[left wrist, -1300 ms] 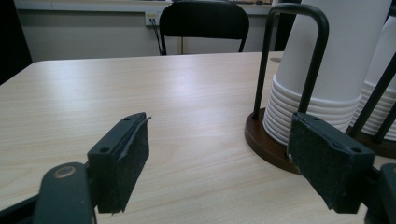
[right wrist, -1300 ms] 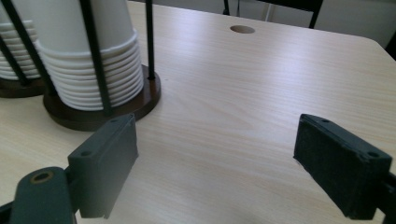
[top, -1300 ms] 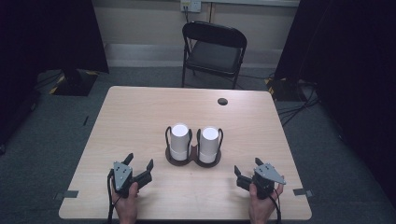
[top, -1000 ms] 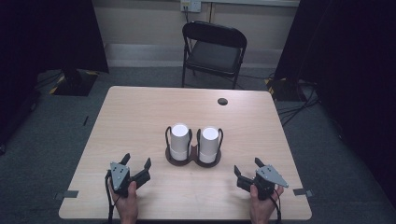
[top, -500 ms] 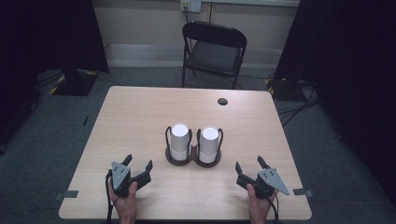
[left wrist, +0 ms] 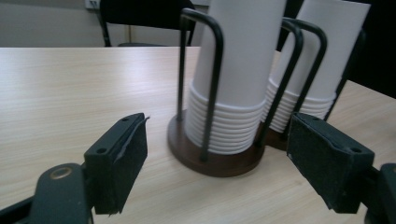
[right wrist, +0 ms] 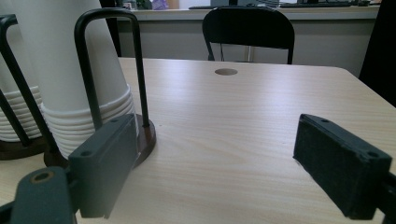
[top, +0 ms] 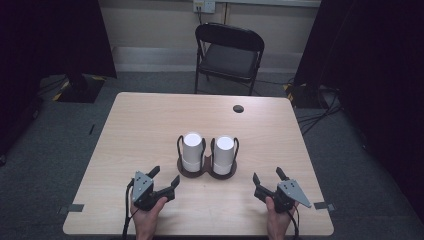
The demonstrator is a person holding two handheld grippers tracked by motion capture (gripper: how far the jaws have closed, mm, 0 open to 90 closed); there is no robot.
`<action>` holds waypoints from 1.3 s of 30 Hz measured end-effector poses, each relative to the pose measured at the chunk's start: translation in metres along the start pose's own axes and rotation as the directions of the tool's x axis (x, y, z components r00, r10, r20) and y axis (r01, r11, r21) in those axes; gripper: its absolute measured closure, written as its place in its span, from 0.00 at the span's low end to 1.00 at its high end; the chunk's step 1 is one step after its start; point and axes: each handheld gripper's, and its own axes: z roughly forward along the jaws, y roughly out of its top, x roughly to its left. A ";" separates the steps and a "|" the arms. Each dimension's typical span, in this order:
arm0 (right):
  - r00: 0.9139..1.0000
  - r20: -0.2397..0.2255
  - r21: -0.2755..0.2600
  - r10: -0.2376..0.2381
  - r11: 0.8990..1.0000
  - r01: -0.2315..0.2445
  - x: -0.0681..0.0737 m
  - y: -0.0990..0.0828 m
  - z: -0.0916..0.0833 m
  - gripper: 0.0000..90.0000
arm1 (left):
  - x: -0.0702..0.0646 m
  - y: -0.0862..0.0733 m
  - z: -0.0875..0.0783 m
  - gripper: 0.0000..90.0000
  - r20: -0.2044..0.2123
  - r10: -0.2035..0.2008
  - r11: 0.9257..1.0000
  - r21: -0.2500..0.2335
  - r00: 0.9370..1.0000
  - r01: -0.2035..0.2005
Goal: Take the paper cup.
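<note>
Left gripper [top: 164, 179]: jaws spread, empty, near table's front edge.
Right gripper [top: 268, 178]: jaws spread, empty.
Paper cup stacks [top: 192, 151]: upside down in a two-slot wire holder [top: 207, 170], mid-table [top: 140, 125].

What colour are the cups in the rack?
White. The cups show best in the left gripper view, stacked upside down inside the black wire rack.
</note>
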 end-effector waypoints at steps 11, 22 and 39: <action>1.000 0.006 0.009 0.002 1.000 -0.002 0.000 0.000 0.001 0.15 | -0.026 0.024 0.004 0.31 0.137 0.060 0.998 -0.032 0.989 -0.056; 1.000 0.022 0.008 0.008 1.000 -0.009 0.000 0.000 0.001 0.15 | -0.039 0.041 0.020 0.33 0.205 0.083 0.996 -0.033 0.975 -0.078; 0.993 -0.118 0.022 0.001 1.000 0.001 0.001 0.000 0.000 0.18 | -0.064 0.075 0.049 0.32 0.271 0.154 0.988 -0.061 0.950 -0.143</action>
